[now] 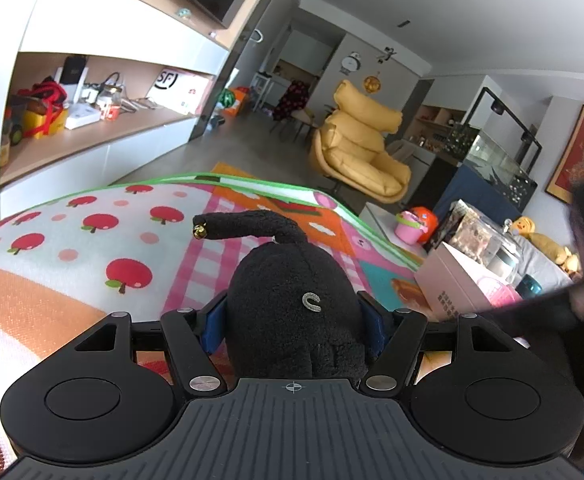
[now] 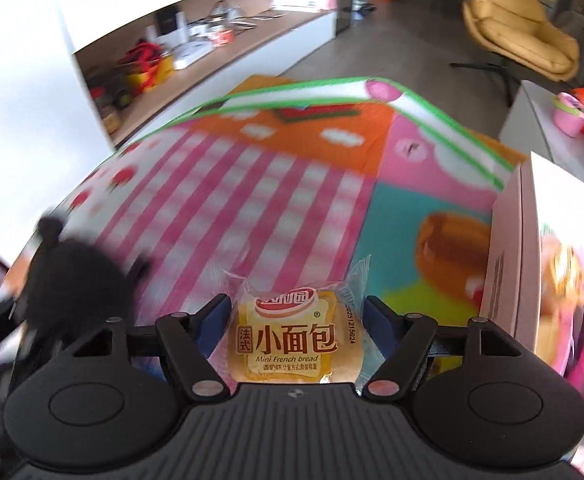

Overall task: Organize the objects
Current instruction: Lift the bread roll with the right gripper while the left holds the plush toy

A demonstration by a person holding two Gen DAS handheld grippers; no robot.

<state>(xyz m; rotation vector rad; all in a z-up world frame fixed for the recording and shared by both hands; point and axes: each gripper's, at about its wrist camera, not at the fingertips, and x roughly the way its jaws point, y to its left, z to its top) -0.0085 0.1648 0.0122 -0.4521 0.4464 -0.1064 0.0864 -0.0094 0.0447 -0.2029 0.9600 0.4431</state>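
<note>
My left gripper point(image 1: 293, 320) is shut on a black plush cat toy point(image 1: 292, 304), whose tail with a small gold bell point(image 1: 198, 231) sticks up to the left, held above the colourful play mat point(image 1: 92, 240). My right gripper point(image 2: 296, 320) is shut on a wrapped mini French bread packet point(image 2: 295, 336), above the mat point(image 2: 252, 184). The plush toy and left gripper show blurred at the left of the right wrist view point(image 2: 72, 280). The right gripper shows as a dark blur at the right of the left wrist view point(image 1: 551, 308).
A pink cardboard box point(image 2: 511, 264) point(image 1: 447, 280) stands at the mat's right edge with pink items in it. A yellow lounge chair point(image 1: 359, 148), a low white table with a pink toy bucket point(image 1: 405, 228), and a cluttered wall shelf point(image 1: 72, 120) lie beyond.
</note>
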